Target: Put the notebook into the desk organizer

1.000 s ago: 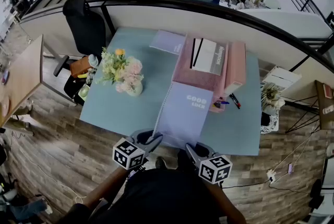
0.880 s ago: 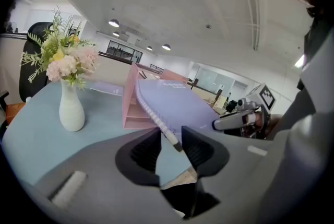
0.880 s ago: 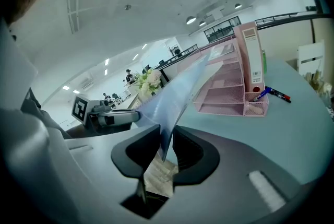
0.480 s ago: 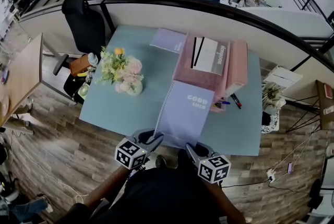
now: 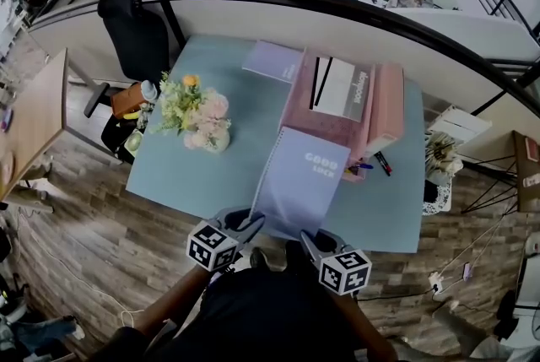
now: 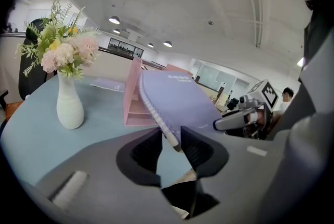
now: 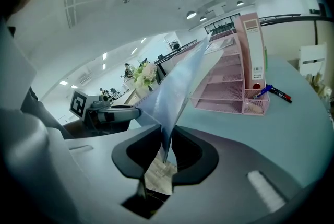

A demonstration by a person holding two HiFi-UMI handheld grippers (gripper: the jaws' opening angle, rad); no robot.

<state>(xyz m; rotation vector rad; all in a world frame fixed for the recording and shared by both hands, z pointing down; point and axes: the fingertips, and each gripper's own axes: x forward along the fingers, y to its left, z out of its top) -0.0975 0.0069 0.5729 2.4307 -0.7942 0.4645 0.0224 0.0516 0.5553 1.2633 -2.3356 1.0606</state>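
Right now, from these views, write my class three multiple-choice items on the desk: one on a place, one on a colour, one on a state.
1. The vase stands: A left of the organizer; B inside it; C right of it.
2. The organizer is: A green; B pink; C black.
3. The notebook is: A lying flat; B standing in the organizer; C tilted, far edge raised.

1 A: the head view shows it off to the left.
2 B: its walls are pink.
3 C: it slopes up from the left gripper and right gripper, whose fingers are closing with it between them.
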